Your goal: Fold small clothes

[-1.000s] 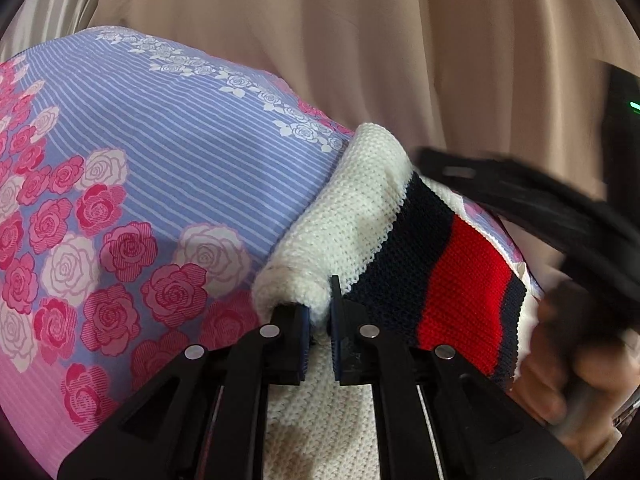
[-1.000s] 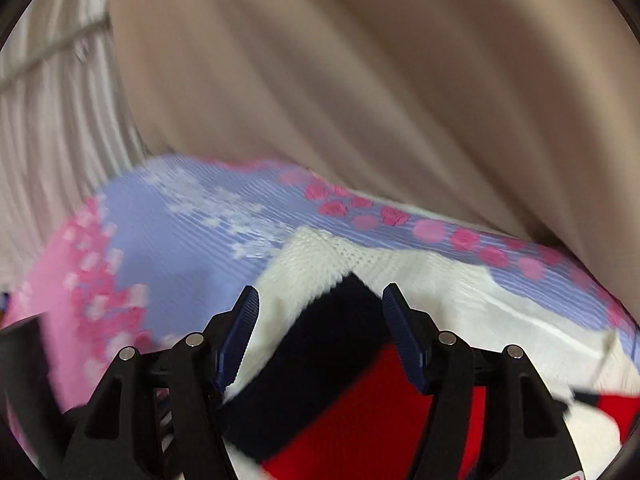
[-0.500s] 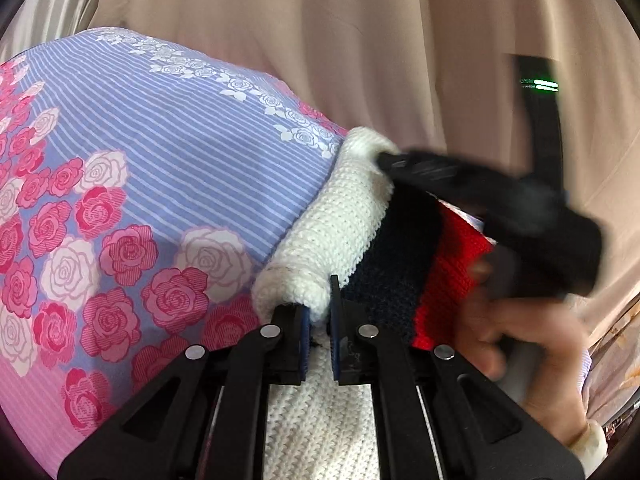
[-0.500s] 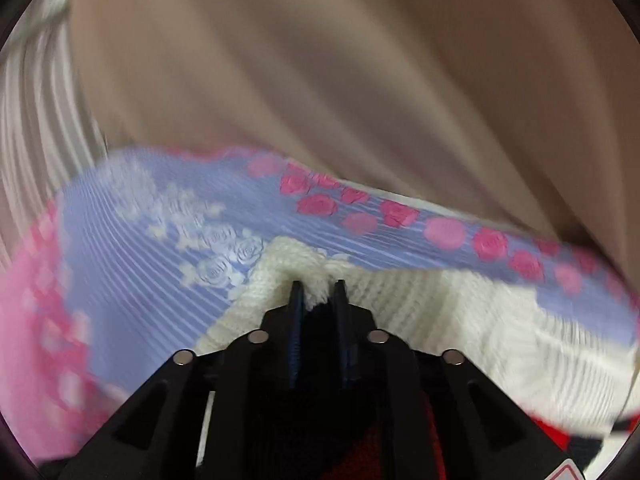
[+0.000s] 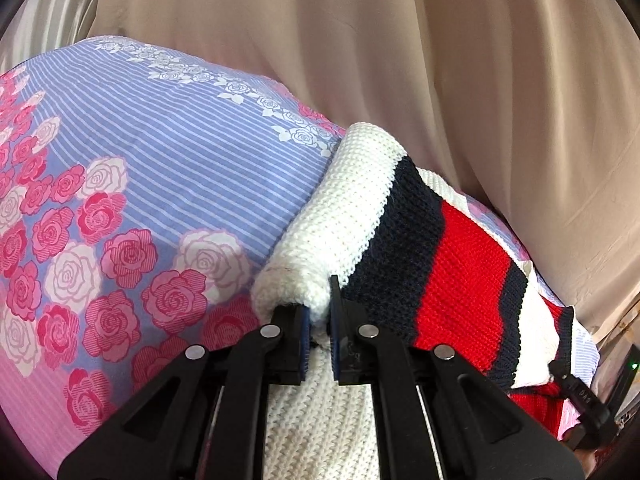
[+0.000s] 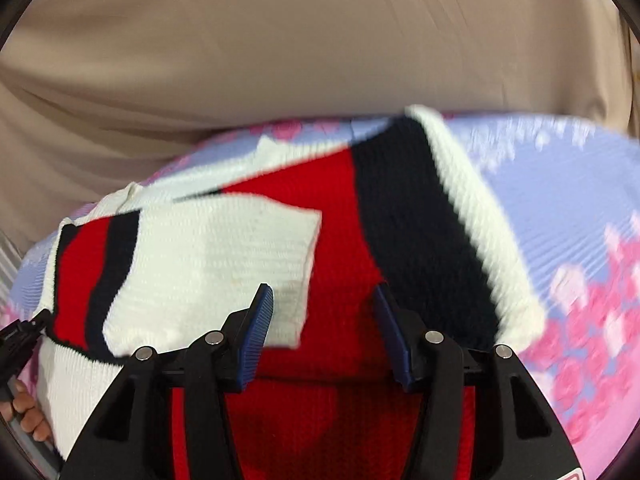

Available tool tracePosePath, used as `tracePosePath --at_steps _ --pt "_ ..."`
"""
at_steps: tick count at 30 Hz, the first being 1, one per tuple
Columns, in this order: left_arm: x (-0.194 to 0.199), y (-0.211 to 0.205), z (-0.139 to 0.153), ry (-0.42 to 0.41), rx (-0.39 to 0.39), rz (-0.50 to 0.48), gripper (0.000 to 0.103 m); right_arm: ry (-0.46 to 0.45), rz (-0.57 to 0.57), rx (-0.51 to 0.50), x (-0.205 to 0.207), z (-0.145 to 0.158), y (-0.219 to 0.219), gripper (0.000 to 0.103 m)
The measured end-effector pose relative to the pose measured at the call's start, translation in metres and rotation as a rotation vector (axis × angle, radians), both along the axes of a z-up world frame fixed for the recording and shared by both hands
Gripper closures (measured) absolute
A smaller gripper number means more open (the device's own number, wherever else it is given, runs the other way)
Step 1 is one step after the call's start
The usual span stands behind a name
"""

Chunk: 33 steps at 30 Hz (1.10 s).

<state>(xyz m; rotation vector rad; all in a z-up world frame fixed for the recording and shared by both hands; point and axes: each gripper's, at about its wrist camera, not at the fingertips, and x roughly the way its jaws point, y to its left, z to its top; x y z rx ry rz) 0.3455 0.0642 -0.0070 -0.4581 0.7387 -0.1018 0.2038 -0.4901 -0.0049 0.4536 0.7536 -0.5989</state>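
Folding: a small chunky-knit sweater (image 5: 400,240) in white, navy and red stripes is partway folded on a bedsheet (image 5: 140,160) striped lilac and printed with pink roses.
Left gripper: the black left gripper (image 5: 318,334) is closed, pinching the sweater's rolled white edge between its blue pads.
Right gripper: the right gripper (image 6: 324,336) hangs open above the red band, holding nothing.
Where it lies: the sweater runs straight ahead of the left gripper and directly beneath the right one.
Long axis: the rolled fold line points away from the left gripper toward the beige curtain (image 5: 440,60).
Nearer hand: the left, already gripping.
Sleeve: one white sleeve (image 6: 224,256) lies folded across the body.
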Motion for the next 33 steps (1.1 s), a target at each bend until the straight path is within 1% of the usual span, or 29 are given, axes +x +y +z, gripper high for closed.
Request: tracePosePath --at_steps 1,2,3,5,6,8,9,11,12,13,14,15,16,17,18,20,22,23,24,25,26,28,29,30,31,32,33 --pt "0.0 -0.001 0.0 0.0 0.001 -0.001 0.096 -0.01 0.017 0.0 0.003 0.001 0.001 0.061" --pt "0.0 -0.002 0.002 -0.003 0.004 -0.003 0.096 -0.032 0.053 0.027 0.006 0.002 0.001 0.076" --pt "-0.001 -0.002 0.002 -0.007 0.007 -0.003 0.096 -0.057 0.085 0.07 0.009 0.004 0.001 0.097" --pt "-0.004 -0.002 0.006 -0.019 0.022 0.002 0.097 -0.122 0.095 0.042 0.004 0.019 0.006 0.099" --pt "-0.005 0.0 0.009 -0.024 0.023 0.01 0.097 -0.165 0.084 0.007 -0.006 0.032 0.008 0.1" --pt "-0.006 0.002 0.008 -0.017 0.015 0.023 0.097 -0.214 0.064 -0.017 -0.021 0.036 0.011 0.1" --pt "-0.005 0.002 0.007 -0.014 0.012 0.025 0.097 -0.166 0.048 -0.029 -0.02 0.027 0.005 0.101" --pt "-0.004 -0.003 0.008 -0.011 0.035 0.016 0.097 -0.033 0.026 0.004 -0.007 -0.003 -0.008 0.101" --pt "-0.004 -0.005 0.009 -0.011 0.048 0.017 0.097 -0.036 0.021 0.031 -0.01 -0.008 -0.015 0.101" --pt "-0.005 -0.008 0.01 -0.01 0.065 0.015 0.097 -0.083 0.014 0.016 -0.016 0.003 -0.011 0.101" --pt "-0.004 -0.009 0.01 -0.009 0.064 0.015 0.097 -0.128 0.019 -0.011 -0.022 0.014 -0.006 0.101" --pt "-0.004 -0.011 0.009 -0.007 0.062 0.015 0.097 -0.137 0.024 -0.03 -0.023 0.018 -0.004 0.101" --pt "-0.003 -0.014 0.01 -0.002 0.066 0.011 0.097 -0.097 0.015 -0.033 -0.019 0.009 -0.006 0.101" --pt "-0.004 -0.016 0.011 0.0 0.074 0.007 0.097 -0.036 0.009 0.009 -0.013 -0.007 -0.013 0.101" --pt "-0.004 -0.02 0.012 0.001 0.088 0.005 0.097 -0.049 0.008 0.047 -0.011 -0.01 -0.019 0.101" --pt "-0.003 -0.026 0.013 0.005 0.108 0.005 0.096 -0.042 0.016 0.054 -0.01 -0.012 -0.02 0.102" --pt "0.001 -0.031 0.015 0.004 0.099 0.003 0.095 -0.066 0.031 0.049 -0.015 -0.006 -0.014 0.1" --pt "0.0 -0.03 0.016 -0.004 0.08 -0.001 0.092 -0.097 0.034 0.053 -0.03 0.0 -0.011 0.1" --pt "0.0 -0.028 0.017 -0.014 0.052 -0.012 0.088 -0.131 0.034 0.053 -0.04 0.005 -0.006 0.096" --pt "-0.003 -0.023 0.018 -0.022 0.012 -0.021 0.087 -0.16 0.053 0.056 -0.049 0.009 -0.001 0.086" --pt "-0.005 -0.02 0.018 -0.024 -0.011 -0.029 0.084 -0.16 0.067 0.048 -0.054 0.011 0.004 0.084" --pt "-0.011 -0.022 0.022 -0.029 -0.014 -0.044 0.08 -0.13 0.091 0.035 -0.058 0.012 0.011 0.078" --pt "-0.014 -0.025 0.025 -0.03 -0.015 -0.051 0.072 -0.118 0.102 0.048 -0.055 0.01 0.011 0.076" --pt "-0.015 -0.028 0.026 -0.024 -0.024 -0.056 0.062 -0.105 0.107 0.068 -0.051 0.006 0.01 0.068" --pt "-0.015 -0.032 0.028 -0.02 -0.043 -0.068 0.058 -0.098 0.107 0.077 -0.043 0.013 0.004 0.057" --pt "-0.014 -0.038 0.029 -0.015 -0.046 -0.072 0.051 -0.091 0.114 0.091 -0.033 0.008 0.001 0.05" --pt "-0.012 -0.045 0.03 -0.004 -0.032 -0.072 0.047 -0.086 0.121 0.105 -0.022 0.007 -0.004 0.046"
